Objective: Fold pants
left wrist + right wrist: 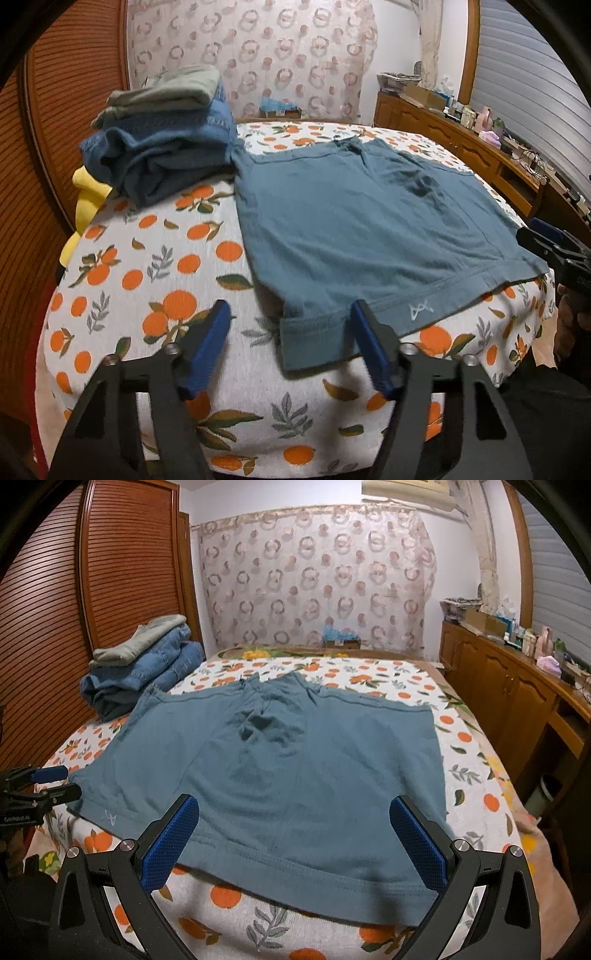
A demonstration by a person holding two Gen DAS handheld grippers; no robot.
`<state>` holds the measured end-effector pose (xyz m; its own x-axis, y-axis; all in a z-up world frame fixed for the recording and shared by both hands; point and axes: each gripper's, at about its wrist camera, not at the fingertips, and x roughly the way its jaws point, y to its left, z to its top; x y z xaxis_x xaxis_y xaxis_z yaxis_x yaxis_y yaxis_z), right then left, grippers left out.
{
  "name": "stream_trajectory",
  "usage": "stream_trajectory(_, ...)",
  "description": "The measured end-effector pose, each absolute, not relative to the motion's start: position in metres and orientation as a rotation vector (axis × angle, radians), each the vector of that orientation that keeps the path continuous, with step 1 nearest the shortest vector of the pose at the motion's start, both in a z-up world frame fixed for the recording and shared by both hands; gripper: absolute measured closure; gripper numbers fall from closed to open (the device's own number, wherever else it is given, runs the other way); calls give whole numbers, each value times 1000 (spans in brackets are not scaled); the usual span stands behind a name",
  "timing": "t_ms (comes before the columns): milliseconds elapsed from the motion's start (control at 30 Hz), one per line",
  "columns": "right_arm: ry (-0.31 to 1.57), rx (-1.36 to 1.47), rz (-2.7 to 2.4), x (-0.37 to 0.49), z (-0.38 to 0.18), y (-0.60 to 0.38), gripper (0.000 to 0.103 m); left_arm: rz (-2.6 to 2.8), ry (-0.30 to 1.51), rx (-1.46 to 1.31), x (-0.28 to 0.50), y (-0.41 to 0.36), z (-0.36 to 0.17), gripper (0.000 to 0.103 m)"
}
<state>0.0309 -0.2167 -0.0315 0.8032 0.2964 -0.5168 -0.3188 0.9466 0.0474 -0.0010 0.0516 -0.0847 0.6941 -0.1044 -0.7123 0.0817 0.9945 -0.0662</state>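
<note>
Teal short pants (369, 229) lie spread flat on the orange-print bed sheet (166, 258), waistband toward me with a small white logo. In the right wrist view the pants (295, 775) fill the middle of the bed. My left gripper (288, 314) is open, its blue pads either side of the near left waistband corner, which hangs over the bed edge. My right gripper (295, 812) is open wide above the near waistband edge, holding nothing. The right gripper also shows at the right edge of the left wrist view (546, 243), and the left gripper at the left edge of the right wrist view (55, 782).
A stack of folded clothes, grey on blue denim (159, 147), sits at the bed's far left, also in the right wrist view (144, 664). A yellow item (88, 195) lies beside it. A wooden sideboard (517, 701) runs along the right. A louvred wardrobe (74, 609) stands left.
</note>
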Motion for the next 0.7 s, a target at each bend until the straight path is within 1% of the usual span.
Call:
stream_trajectory(67, 559, -41, 334, 32, -32, -218, 0, -113, 807, -45, -1, 54, -87, 46)
stream_trajectory(133, 563, -44, 338, 32, -31, -217, 0, -117, 812, -49, -1, 55, -88, 49)
stream_trajectory(167, 562, -45, 339, 31, -31, -217, 0, -120, 816, -49, -1, 55, -89, 52)
stream_trajectory(400, 565, -42, 354, 30, -33, -218, 0, -159, 832, -52, 2, 53, -92, 61)
stream_trajectory(433, 566, -42, 356, 29, -33, -218, 0, -169, 832, -54, 2, 53, -92, 65)
stream_trajectory(467, 567, -43, 357, 29, -33, -219, 0, -187, 834, -65, 3, 53, -91, 72)
stream_trajectory(600, 567, -42, 353, 29, -33, -220, 0, -209, 831, -70, 6, 53, -87, 89)
stream_trajectory(633, 567, -41, 352, 29, -33, -220, 0, -216, 822, -72, 6, 52, -84, 92)
stream_trajectory(700, 566, -43, 350, 30, -33, -219, 0, -228, 809, -59, 6, 49, -78, 92)
